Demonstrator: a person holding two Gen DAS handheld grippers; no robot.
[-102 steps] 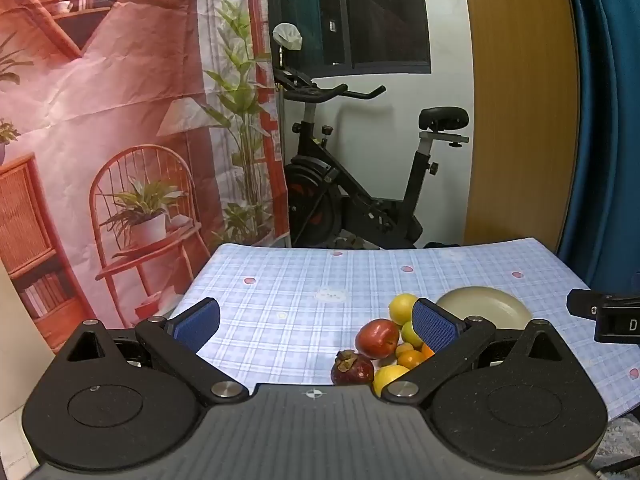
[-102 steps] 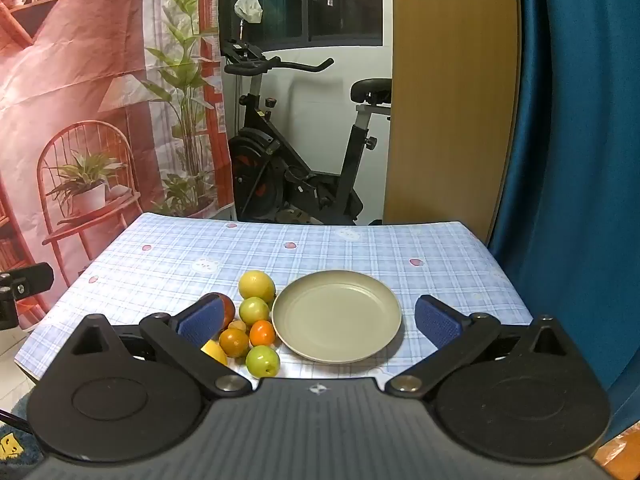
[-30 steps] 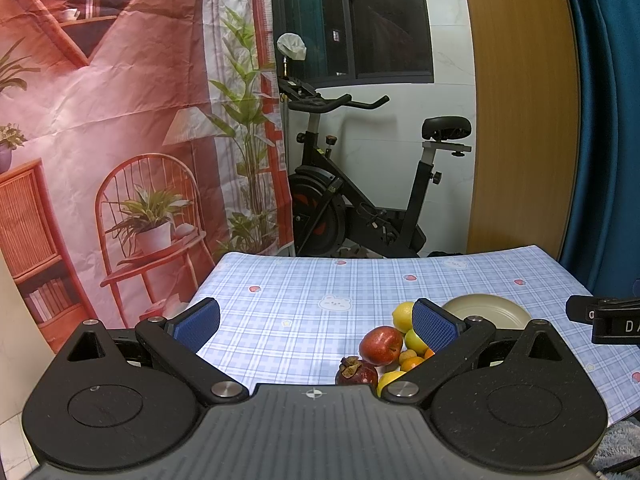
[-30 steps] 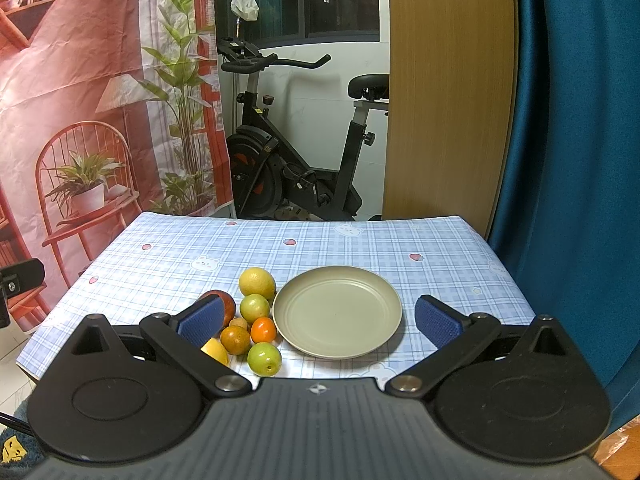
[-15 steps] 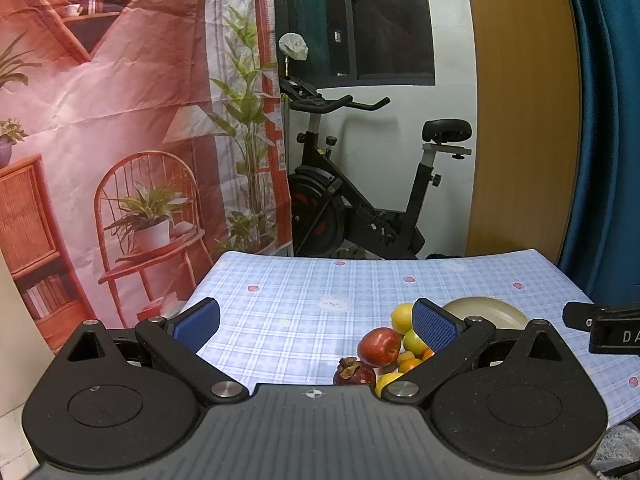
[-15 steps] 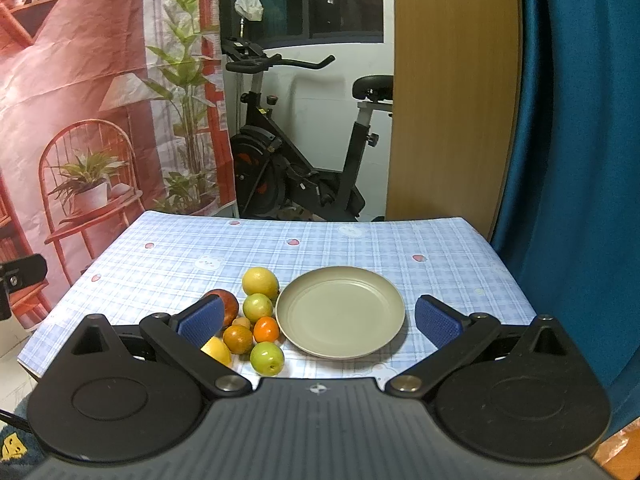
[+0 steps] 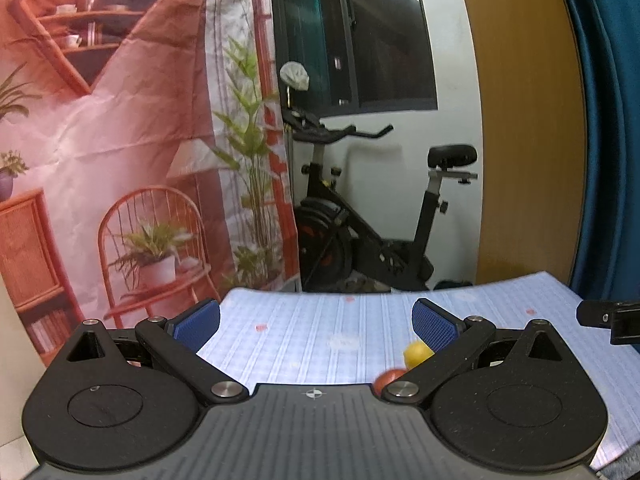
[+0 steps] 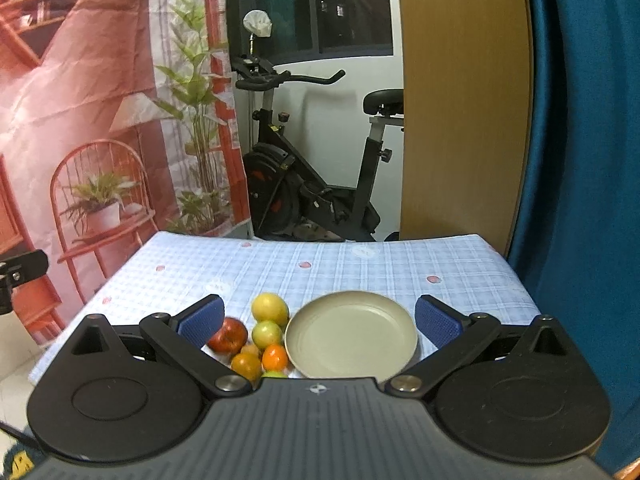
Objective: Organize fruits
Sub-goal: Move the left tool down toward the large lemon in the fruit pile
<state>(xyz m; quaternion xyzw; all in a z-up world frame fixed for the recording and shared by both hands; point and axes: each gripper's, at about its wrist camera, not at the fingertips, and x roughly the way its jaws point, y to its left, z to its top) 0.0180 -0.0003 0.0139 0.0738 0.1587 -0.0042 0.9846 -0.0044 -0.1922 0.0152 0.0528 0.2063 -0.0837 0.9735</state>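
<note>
Several round fruits (image 8: 267, 334), perhaps six, cluster beside plate (image 8: 352, 336).

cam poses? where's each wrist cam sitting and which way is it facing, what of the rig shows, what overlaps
Left wrist: on the left claw, held at the table's near-left edge, facing the exercise bike; its open blue pads show, and the other claw's tip at right.
Right wrist: on the right claw, further right, tilted down at the empty plate and the fruit beside it; open pads show.
Shared: table, bike, yellow fruit, red apple.
</note>
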